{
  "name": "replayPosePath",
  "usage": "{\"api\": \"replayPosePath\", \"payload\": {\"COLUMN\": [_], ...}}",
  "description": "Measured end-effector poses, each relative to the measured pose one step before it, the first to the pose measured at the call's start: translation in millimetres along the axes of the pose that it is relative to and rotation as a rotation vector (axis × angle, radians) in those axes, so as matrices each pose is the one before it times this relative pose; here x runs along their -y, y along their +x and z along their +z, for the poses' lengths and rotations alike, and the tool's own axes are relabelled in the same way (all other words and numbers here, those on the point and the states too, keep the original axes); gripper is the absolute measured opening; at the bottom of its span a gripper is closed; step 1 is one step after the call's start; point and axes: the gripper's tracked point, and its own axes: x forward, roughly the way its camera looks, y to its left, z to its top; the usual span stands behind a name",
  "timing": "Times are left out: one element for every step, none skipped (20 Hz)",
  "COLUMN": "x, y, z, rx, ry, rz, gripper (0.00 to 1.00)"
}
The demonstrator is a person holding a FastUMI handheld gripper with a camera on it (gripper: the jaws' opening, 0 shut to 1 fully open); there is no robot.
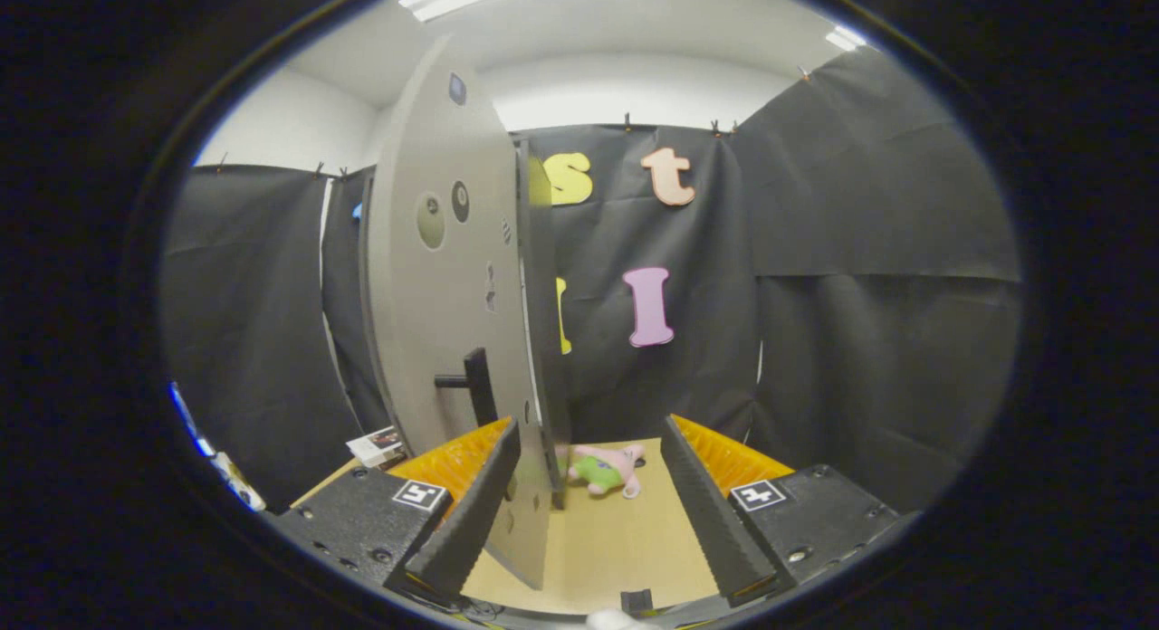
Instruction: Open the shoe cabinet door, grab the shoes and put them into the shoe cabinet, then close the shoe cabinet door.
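Observation:
The grey cabinet door (444,277) stands swung out edge-on, rising just ahead of my left finger, with its black handle (473,383) a little above that fingertip. The cabinet's side edge (541,322) shows right behind the door. My gripper (590,472) is open, its fingers (475,503) spread wide; the door's lower edge reaches down between them, close to the left one, and neither finger presses on it. I cannot see any shoes here.
A pink and green plush toy (605,469) lies on the tan floor board (607,539) beyond the fingers. A small printed box (376,446) sits left of the door's foot. Black cloth walls close in the booth all round.

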Motion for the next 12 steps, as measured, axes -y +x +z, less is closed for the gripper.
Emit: {"api": "replayPosePath", "payload": {"x": [0.78, 1.04, -2.08, -3.12, -4.22, -3.36, -1.19, -1.39, -4.72, -6.36, -3.71, -2.64], "y": [8.93, 10.30, 8.67, 6.85, 4.74, 3.73, 2.29, 2.00, 1.24, 2.01, 2.81, -1.03], "z": [-0.58, 0.20, 0.37, -0.98, -0.42, 0.05, 1.34, 3.23, 1.22, -1.83, 2.70, -1.90], "rx": [-0.01026, -0.00860, -0.00853, -0.00759, -0.00952, -0.00604, -0.00328, 0.00552, -0.00275, -0.01214, 0.00900, -0.01089], "ry": [-0.00232, -0.00225, -0.00024, -0.00081, -0.00405, -0.00497, -0.01196, -0.01921, -0.01326, -0.01196, -0.00464, -0.01775], "rz": [0.02683, 0.02458, 0.03179, 0.02655, 0.02584, 0.03288, 0.01176, 0.01560, 0.02097, 0.01720, 0.00368, 0.00398], "gripper": [0.99, 0.99, 0.99, 0.99, 0.99, 0.99, 0.99, 0.98, 0.98, 0.98, 0.97, 0.97]}}
